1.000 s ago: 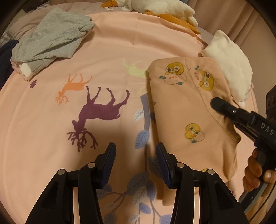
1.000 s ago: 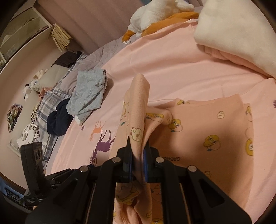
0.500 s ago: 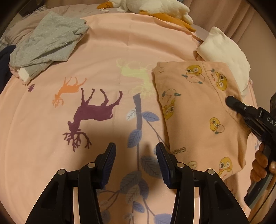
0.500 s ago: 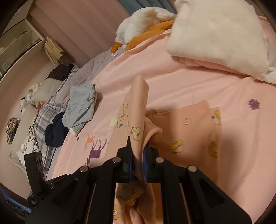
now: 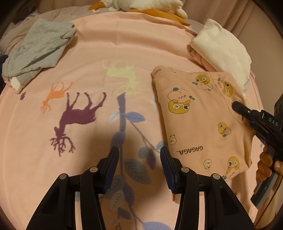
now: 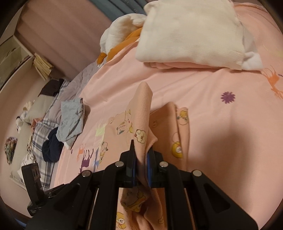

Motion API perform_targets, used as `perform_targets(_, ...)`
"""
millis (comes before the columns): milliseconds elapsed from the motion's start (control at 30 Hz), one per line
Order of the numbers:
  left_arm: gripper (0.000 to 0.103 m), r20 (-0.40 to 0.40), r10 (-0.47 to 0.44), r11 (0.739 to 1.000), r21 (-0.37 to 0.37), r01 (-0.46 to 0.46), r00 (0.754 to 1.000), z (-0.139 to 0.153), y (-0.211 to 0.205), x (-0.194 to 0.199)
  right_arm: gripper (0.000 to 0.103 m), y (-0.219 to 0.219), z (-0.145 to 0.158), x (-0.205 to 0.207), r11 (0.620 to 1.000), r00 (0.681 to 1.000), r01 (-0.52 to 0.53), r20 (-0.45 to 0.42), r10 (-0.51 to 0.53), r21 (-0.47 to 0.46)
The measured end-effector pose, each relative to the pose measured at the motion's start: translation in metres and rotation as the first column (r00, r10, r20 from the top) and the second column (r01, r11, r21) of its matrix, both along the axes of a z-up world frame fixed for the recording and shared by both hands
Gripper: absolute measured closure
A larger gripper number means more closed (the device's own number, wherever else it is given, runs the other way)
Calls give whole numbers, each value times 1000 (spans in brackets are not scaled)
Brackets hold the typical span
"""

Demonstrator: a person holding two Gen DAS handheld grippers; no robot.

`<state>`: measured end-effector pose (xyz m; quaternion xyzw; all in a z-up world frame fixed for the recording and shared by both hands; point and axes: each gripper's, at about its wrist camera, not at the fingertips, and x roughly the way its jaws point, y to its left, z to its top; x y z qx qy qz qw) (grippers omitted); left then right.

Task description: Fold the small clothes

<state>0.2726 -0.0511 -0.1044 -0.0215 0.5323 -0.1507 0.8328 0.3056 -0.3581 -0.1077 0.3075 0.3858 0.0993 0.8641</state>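
Note:
A peach garment with yellow duck prints lies folded on the pink bedsheet, right of centre in the left wrist view. My left gripper is open and empty, just left of the garment's near edge. My right gripper is shut on a fold of the peach garment, which stands up from between its fingers; it also shows in the left wrist view at the garment's right edge.
A crumpled grey garment lies at the far left, with a dark navy one beside it. A folded white and pink stack sits just beyond the peach garment. A white and orange plush toy lies at the bed's far end.
My right gripper has pulled the peach garment to the right and turned it. My left gripper has stayed open and drawn closer to the sheet.

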Motion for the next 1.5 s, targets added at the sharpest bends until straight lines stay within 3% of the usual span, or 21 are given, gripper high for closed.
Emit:
perform_targets(100,56,4,-15,1000,2,15,1000,0,-9,0,92,-1,-6,2,1000,999,-25,-33,24,-14)
perform_targets(200,56,2,-25,1000,-11,25,1000,1,-17,0,85,-6,-21,7,998,994,11,-110,-18,-66)
perform_targets(333,56,22,-60,998,-8,60,998,6,-31,-4,69,-23,-23,-1,996,991,80,-102,-84,-43)
perform_targets(433,56,60,-97,995,19,96,994,9,-43,-9,69,-28,-11,-13,982,989,128,-56,-137,-142)
perform_targets(500,56,84,-117,993,33,115,989,9,-49,-13,72,-26,4,-23,976,994,113,8,-113,-186)
perform_targets(600,56,110,-147,989,48,143,983,7,-59,-16,83,-11,23,-39,973,994,17,109,8,-228)
perform_targets(667,62,119,-160,987,51,155,980,5,-63,-19,87,1,27,-46,972,987,-57,136,90,-228)
perform_targets(733,76,128,-171,985,57,164,977,3,-68,-20,90,12,23,-49,965,982,-107,128,140,-238)
perform_targets(967,76,139,-202,977,94,190,969,-7,-75,-25,95,22,-21,-44,932,992,-123,-22,123,-341)
perform_targets(1133,76,141,-223,971,122,207,964,-14,-78,-31,94,17,-23,-45,936,993,-121,-22,120,-329)
perform_targets(1200,76,138,-219,972,114,204,966,-13,-76,-33,87,20,-18,-48,940,992,-125,-9,129,-319)
perform_targets(1267,76,134,-209,975,100,196,969,-13,-73,-37,87,23,-11,-55,943,988,-140,22,153,-302)
perform_targets(1367,76,130,-204,977,87,194,970,-16,-70,-44,87,33,-2,-68,934,977,-180,53,206,-310)
perform_targets(1500,76,123,-200,978,76,192,972,-19,-67,-52,87,46,-10,-75,914,968,-227,21,249,-337)
